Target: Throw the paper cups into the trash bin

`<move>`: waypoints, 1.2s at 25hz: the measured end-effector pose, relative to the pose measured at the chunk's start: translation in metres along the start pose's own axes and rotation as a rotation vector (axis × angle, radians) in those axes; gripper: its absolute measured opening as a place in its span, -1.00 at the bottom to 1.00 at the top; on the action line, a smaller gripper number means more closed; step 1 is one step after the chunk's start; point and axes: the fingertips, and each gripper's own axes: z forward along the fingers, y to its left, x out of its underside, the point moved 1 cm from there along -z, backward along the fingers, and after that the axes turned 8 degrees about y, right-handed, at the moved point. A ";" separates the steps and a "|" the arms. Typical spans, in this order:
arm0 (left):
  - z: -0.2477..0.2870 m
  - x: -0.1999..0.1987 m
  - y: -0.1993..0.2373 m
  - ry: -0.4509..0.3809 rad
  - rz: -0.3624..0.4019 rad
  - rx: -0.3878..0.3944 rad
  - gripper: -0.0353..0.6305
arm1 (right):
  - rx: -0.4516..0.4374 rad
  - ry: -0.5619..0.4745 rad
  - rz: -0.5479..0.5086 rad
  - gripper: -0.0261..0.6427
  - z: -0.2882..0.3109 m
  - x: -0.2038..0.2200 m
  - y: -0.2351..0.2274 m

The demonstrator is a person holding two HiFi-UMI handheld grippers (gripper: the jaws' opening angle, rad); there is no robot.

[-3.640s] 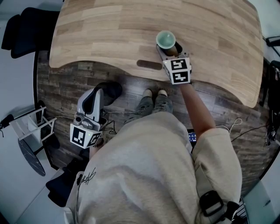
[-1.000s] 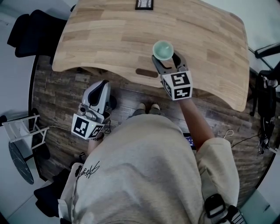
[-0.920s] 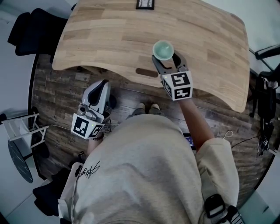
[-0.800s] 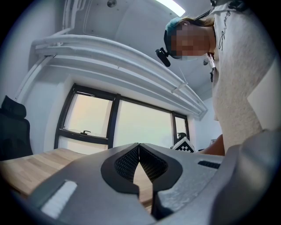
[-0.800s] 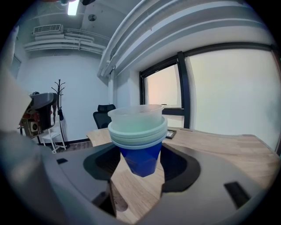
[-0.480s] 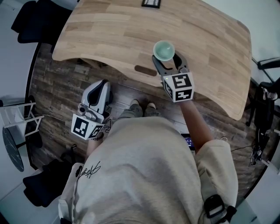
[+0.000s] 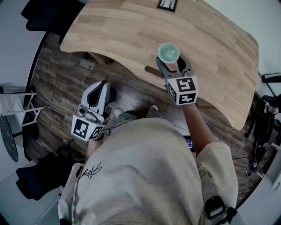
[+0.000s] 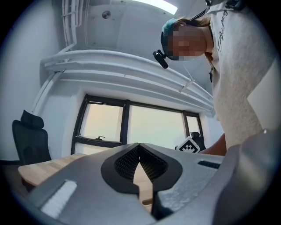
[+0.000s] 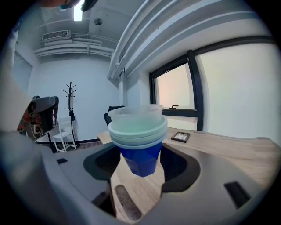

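Note:
A stack of paper cups (image 7: 168,52), blue outside with pale green and white rims (image 9: 138,136), hangs above the wooden table (image 7: 123,30) near its front edge. My right gripper (image 7: 172,64) is shut on the stack, one finger on each side of the blue cup (image 9: 141,158). My left gripper (image 7: 101,85) hangs low at the person's left side over the dark plank floor, with its jaws pressed together and nothing between them (image 8: 138,147). No trash bin shows in any view.
A small framed picture (image 7: 166,4) lies at the table's far edge (image 9: 180,137). A black office chair (image 7: 48,13) stands at the far left, a white rack (image 7: 15,105) on the floor at left. A coat stand (image 9: 70,112) stands by the wall.
The head view has swung, so the table now slants to the right. The right gripper still holds the cup stack over the table's front edge. The left gripper has hardly moved.

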 end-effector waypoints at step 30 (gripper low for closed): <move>-0.187 -0.009 0.178 -0.002 0.009 -0.271 -0.88 | -0.247 -0.047 -0.115 -0.08 0.136 -0.086 0.241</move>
